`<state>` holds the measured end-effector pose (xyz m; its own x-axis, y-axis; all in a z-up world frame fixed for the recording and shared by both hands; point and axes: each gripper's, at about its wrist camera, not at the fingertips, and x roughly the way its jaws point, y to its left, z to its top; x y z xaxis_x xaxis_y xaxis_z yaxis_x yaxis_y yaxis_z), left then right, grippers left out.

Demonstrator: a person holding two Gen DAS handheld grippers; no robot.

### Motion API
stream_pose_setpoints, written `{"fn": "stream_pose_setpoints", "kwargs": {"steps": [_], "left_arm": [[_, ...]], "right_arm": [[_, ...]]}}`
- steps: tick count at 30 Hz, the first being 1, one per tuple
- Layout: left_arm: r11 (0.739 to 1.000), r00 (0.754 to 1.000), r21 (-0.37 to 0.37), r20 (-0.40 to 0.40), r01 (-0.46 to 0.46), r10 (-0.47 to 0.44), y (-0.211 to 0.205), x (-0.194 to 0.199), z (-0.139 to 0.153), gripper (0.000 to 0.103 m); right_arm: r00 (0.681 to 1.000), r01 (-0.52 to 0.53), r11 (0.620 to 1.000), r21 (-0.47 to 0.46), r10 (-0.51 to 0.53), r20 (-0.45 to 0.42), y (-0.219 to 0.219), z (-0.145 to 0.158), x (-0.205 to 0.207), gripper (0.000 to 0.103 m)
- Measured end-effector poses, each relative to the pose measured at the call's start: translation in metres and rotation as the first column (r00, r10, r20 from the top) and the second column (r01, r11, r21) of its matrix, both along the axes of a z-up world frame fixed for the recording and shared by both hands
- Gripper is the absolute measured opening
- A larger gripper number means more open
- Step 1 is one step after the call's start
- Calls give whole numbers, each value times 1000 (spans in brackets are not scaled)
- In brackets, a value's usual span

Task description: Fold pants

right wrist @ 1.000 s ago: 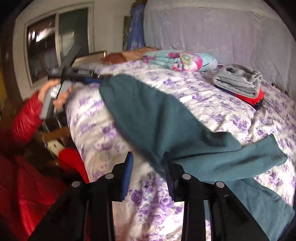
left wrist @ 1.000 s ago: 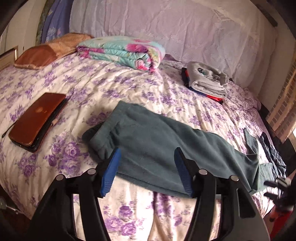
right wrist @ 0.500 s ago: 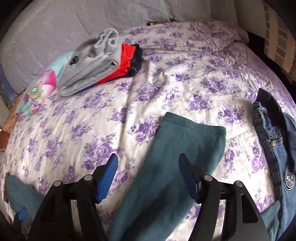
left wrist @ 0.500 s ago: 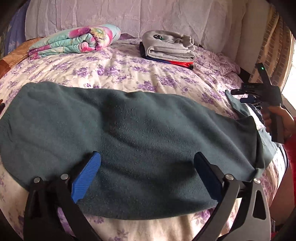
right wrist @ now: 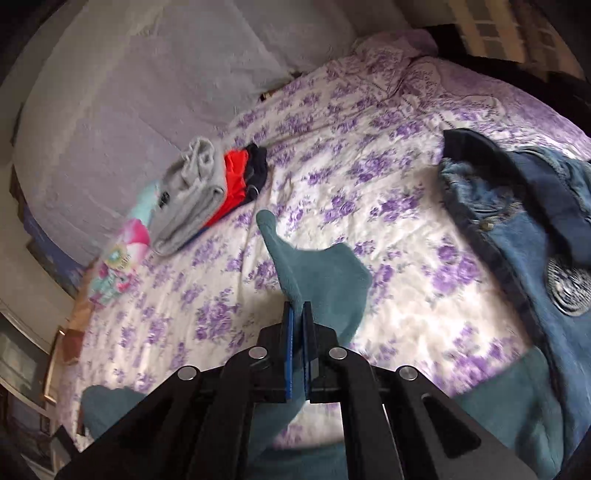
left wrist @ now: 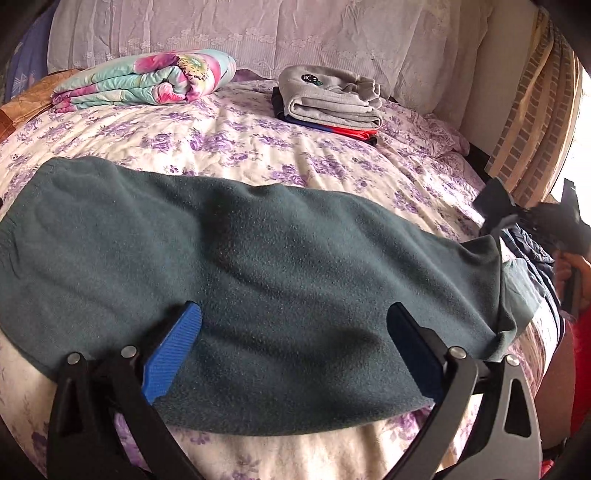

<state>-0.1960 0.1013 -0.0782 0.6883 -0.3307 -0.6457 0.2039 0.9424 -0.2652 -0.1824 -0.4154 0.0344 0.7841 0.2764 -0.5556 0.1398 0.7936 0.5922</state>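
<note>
Teal fleece pants [left wrist: 258, 280] lie flat across the near edge of a purple-flowered bedspread [left wrist: 236, 147]. My left gripper [left wrist: 293, 332] hovers low over their near edge, jaws wide open, blue pads [left wrist: 173, 350] on either side of the cloth without pinching it. In the right wrist view my right gripper [right wrist: 296, 314] is shut on the hem of a teal pant leg [right wrist: 317, 273], which stands lifted off the bed. The right gripper [left wrist: 517, 218] also shows at the far right of the left wrist view, in a hand.
A folded grey, red and dark clothes pile [left wrist: 328, 103] and a floral blanket [left wrist: 147, 81] sit near the white headboard [left wrist: 295, 33]. Blue denim jeans [right wrist: 524, 221] lie on the bed right of the lifted leg. A red sleeve [left wrist: 580, 365] is at the right edge.
My right gripper swung from the waist end to the leg end, rolled, and closed on the hem, lifting it. My left gripper opened wide, came down close over the pants and then stayed.
</note>
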Motion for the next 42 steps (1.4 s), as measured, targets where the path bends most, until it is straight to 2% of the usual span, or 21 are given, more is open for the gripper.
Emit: {"fn": "stream_pose_setpoints", "kwargs": {"steps": [3,5,8,10,11,12,13,14,17,19,20,21,22,27,30,32,34,36,38,40,42], "left_arm": [[1000,1000,9,-1,-2,2,-1,1,0,98],[1000,1000,12,-2,-3,3,-2,1,0,98],[1000,1000,17,-4,-4,4,-2,1,0,98],[1000,1000,24,-6,-6,6,-3,1,-1,98],[1000,1000,29,-7,-7,7,-3,1,-1,98],[999,1000,34,-7,-9,9,-4,1,-1,98],[999,1000,39,-8,-10,10,-4,1,0,98],[999,1000,42,-8,-10,11,-5,1,-1,98],[999,1000,37,-4,-14,14,-4,0,0,98],[999,1000,40,-5,-14,15,-5,0,-1,98],[999,1000,42,-5,-14,14,-5,0,-1,98],[999,1000,43,-5,-14,14,-5,0,-1,98],[999,1000,42,-4,-14,14,-4,0,-1,98],[999,1000,42,-5,-15,15,-3,0,-1,98],[999,1000,32,-2,-21,21,-1,-1,-1,98],[999,1000,30,0,-28,28,0,-1,-1,98],[999,999,30,3,-32,32,0,-2,-1,98],[999,999,27,4,-31,31,0,-2,0,98],[999,1000,33,1,-30,30,0,-2,0,98],[999,1000,44,-3,-29,29,-2,-1,0,98],[998,1000,50,-4,-30,30,-3,-1,0,98]], "right_arm": [[997,53,997,59,-56,51,-34,1,-70,5],[997,83,994,71,-83,-9,-52,-20,-100,5],[984,115,989,93,-101,-145,-67,-61,-120,8],[988,116,983,140,-99,-119,-69,-67,-126,10],[989,116,983,145,-101,-105,-67,-64,-127,20],[991,115,983,143,-102,-90,-66,-60,-127,47],[992,107,985,138,-98,-75,-63,-57,-127,55],[993,102,987,121,-93,-75,-60,-55,-125,56],[992,108,989,103,-101,-73,-59,-57,-124,56],[991,126,984,127,-117,-70,-68,-62,-120,51],[989,141,982,130,-132,-71,-72,-63,-118,35],[988,148,979,137,-141,-66,-76,-63,-117,7],[989,144,978,153,-137,-56,-78,-63,-116,5],[997,74,982,172,-79,23,-71,-27,-88,5],[986,11,978,208,-44,158,-68,18,-71,5],[973,-3,976,217,-47,226,-71,35,-71,5],[984,44,978,203,-78,159,-81,17,-69,5],[994,110,976,188,-110,-12,-93,-27,-62,5],[988,130,970,205,-108,-114,-101,-62,-63,5],[988,118,970,211,-94,-122,-103,-72,-68,5],[989,124,975,185,-107,-102,-103,-66,-74,10]]}}
